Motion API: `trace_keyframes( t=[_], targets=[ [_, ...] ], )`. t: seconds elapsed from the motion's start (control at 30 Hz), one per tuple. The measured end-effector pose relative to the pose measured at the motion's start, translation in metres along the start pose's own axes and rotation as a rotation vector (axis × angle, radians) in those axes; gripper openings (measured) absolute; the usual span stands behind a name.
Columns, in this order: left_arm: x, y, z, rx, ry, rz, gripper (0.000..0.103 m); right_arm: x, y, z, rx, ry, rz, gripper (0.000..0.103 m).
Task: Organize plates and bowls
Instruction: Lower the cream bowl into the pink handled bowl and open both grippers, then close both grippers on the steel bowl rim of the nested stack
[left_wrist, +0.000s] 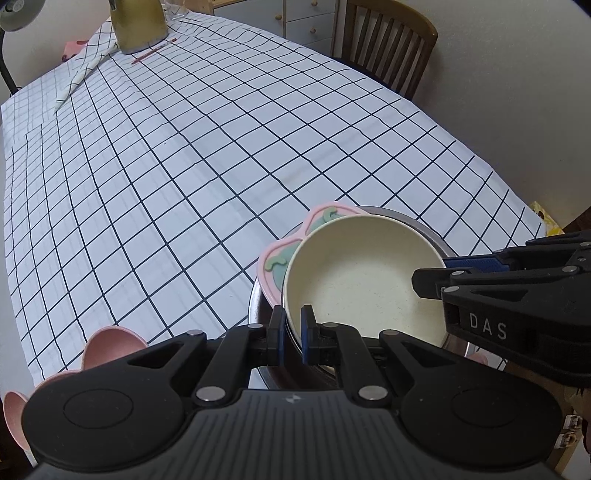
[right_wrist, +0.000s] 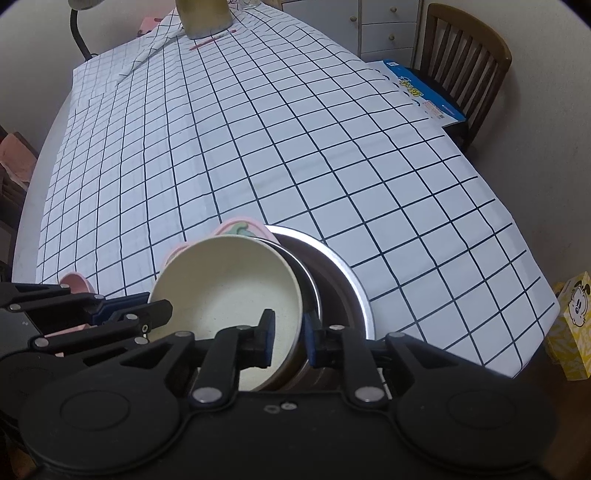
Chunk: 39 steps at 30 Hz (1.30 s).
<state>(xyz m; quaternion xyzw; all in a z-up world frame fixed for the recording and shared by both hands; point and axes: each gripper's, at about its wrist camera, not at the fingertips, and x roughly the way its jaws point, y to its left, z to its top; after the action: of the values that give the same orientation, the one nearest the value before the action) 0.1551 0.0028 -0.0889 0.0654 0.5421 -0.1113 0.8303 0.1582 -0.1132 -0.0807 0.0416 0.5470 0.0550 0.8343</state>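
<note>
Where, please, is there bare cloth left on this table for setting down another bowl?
The checked tablecloth lies bare from the steel bowl across to the gold kettle and red pencil. It is crowded at the near edge: cream bowl, pink-and-green plate, pink bowls.

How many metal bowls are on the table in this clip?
2. A large metal bowl sits at the table's near edge; a smaller metal bowl is nested inside it, under the cream bowl. More could be hidden beneath.
</note>
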Motion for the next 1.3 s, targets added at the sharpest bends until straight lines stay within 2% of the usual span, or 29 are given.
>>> trace_keyframes(
  t=[0.33,0.5,0.63,0.73,0.83,0.87,1.03,1.17,1.3],
  targets=[
    [-0.016,0.002,-0.004,0.002,-0.029,-0.037,0.008,-0.015,0.002,-0.004,-0.018,-0.047,0.021,0.034],
    [-0.028,0.004,-0.005,-0.006,-0.051,-0.059,0.013,-0.025,0.004,-0.007,-0.024,-0.072,0.035,0.039],
    [-0.038,0.005,-0.008,-0.015,-0.072,-0.062,0.028,-0.033,0.005,-0.009,-0.027,-0.093,0.048,0.043],
    [-0.045,0.008,-0.011,-0.017,-0.084,-0.069,0.033,-0.040,0.005,-0.011,-0.024,-0.106,0.053,0.046],
    [-0.053,0.012,-0.016,-0.028,-0.105,-0.078,0.054,-0.046,0.005,-0.013,-0.018,-0.117,0.066,0.054],
    [-0.056,0.012,-0.018,-0.028,-0.116,-0.078,0.058,-0.048,0.006,-0.014,-0.019,-0.123,0.069,0.057],
    [-0.067,0.014,-0.024,-0.025,-0.137,-0.095,0.058,-0.059,0.008,-0.019,-0.034,-0.155,0.078,0.069],
    [-0.075,0.016,-0.030,-0.034,-0.152,-0.097,0.069,-0.067,0.009,-0.022,-0.055,-0.180,0.081,0.083],
    [-0.080,0.021,-0.034,-0.057,-0.156,-0.113,0.070,-0.073,0.010,-0.023,-0.079,-0.194,0.100,0.095]
  ],
)
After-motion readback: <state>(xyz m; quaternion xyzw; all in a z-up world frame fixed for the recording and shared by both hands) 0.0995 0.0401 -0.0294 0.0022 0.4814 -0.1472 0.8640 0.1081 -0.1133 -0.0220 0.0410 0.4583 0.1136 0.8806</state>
